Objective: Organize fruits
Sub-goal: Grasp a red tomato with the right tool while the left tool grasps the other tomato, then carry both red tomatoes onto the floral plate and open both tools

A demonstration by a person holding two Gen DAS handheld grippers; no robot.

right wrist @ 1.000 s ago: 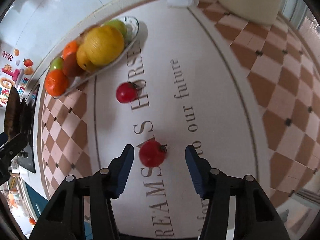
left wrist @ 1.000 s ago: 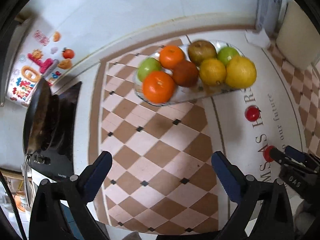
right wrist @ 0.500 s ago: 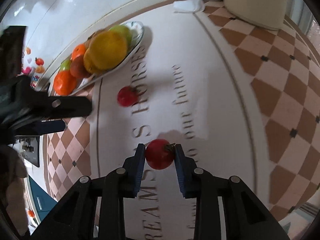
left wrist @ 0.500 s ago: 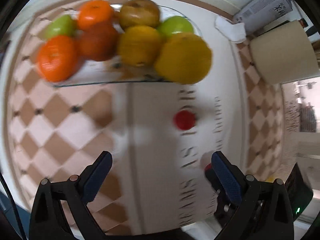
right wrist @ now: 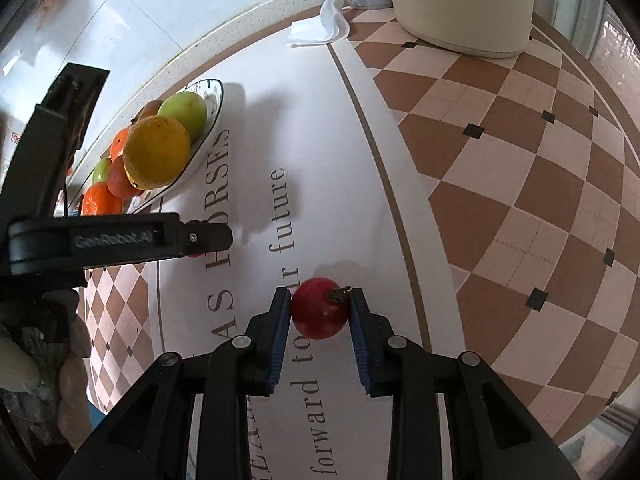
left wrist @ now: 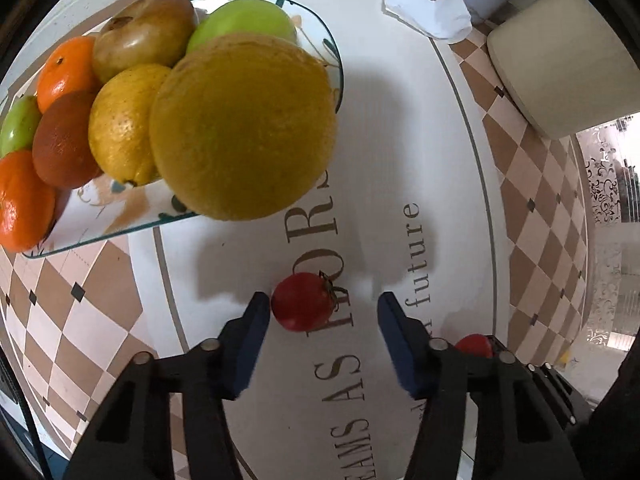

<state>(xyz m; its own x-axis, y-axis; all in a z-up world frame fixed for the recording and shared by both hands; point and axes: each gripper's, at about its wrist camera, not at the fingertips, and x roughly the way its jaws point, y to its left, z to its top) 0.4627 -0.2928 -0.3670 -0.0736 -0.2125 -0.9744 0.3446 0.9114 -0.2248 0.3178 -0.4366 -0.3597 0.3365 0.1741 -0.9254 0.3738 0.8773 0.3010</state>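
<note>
- Checkered brown-and-cream floor mat (right wrist: 520,152) covers the ground, with a white middle band (left wrist: 400,160) bearing printed words; a pale wall edge runs along the far side.
- Open white band lies to the right of the fruit plate (left wrist: 120,220), whose near rim overhangs the checkered part; a cream bin (left wrist: 560,60) and a crumpled tissue (left wrist: 432,12) sit at the far right.
- Left gripper (left wrist: 320,312) points steeply down with its jaws closing around a small red tomato (left wrist: 302,306); the left pad is just touching it, the right pad is clearly apart from it.
- Right gripper (right wrist: 320,312) is clamped on a second tomato (right wrist: 320,308), both blue pads pressing its sides.
- Fruit piled on the plate: a big yellow orange (left wrist: 244,128), a lemon (left wrist: 124,124), green apples, oranges and a brownish pear, several cut off at the left edge.
- In the right wrist view the left gripper hides almost all of its tomato; in the left wrist view the second tomato (left wrist: 474,346) peeks out behind a finger.
- Readable writing: "future", "forward to", part of "HORSES", and "GenRobot.AI" on the left gripper's body, slightly blurred.
</note>
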